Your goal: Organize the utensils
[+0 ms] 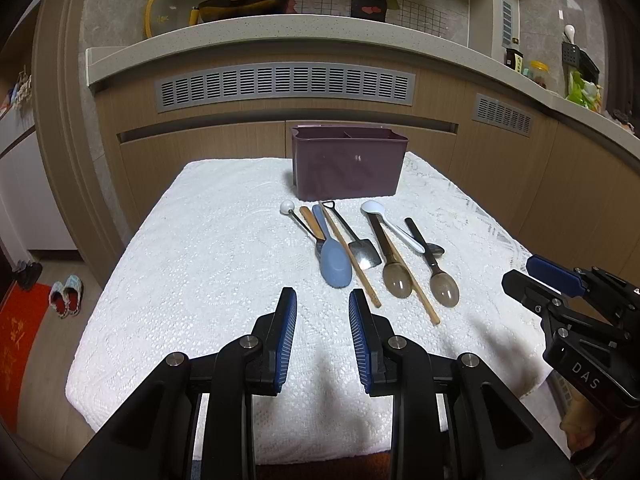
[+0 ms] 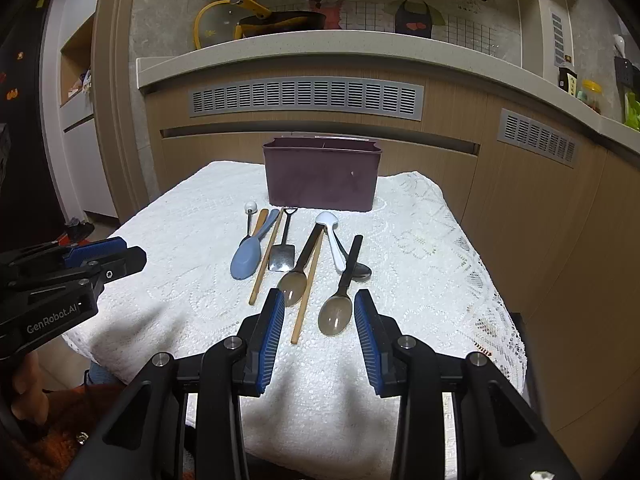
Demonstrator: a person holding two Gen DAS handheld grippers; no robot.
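Several utensils lie in a row on the white lace cloth [image 1: 208, 248] in front of a purple divided holder [image 1: 347, 168] [image 2: 322, 178]: a blue spatula [image 1: 335, 264] [image 2: 246, 258], a small metal shovel spoon [image 1: 362, 254] [image 2: 282, 256], two wooden chopsticks [image 1: 350, 256] [image 2: 306, 296], two translucent brown spoons [image 1: 397, 278] [image 2: 335, 316], a white spoon [image 1: 384, 220] [image 2: 332, 240]. My left gripper [image 1: 322, 300] is open and empty, above the cloth just short of the blue spatula. My right gripper [image 2: 319, 300] is open and empty, hovering over a brown spoon and a chopstick.
The table stands against wooden kitchen cabinets with grey vents [image 1: 284, 86]. A counter above holds a pan and lid [image 1: 224, 4]. Slippers [image 1: 66, 294] and a red mat [image 1: 20, 332] lie on the floor at left. Each gripper shows at the edge of the other's view [image 1: 560, 292] [image 2: 80, 264].
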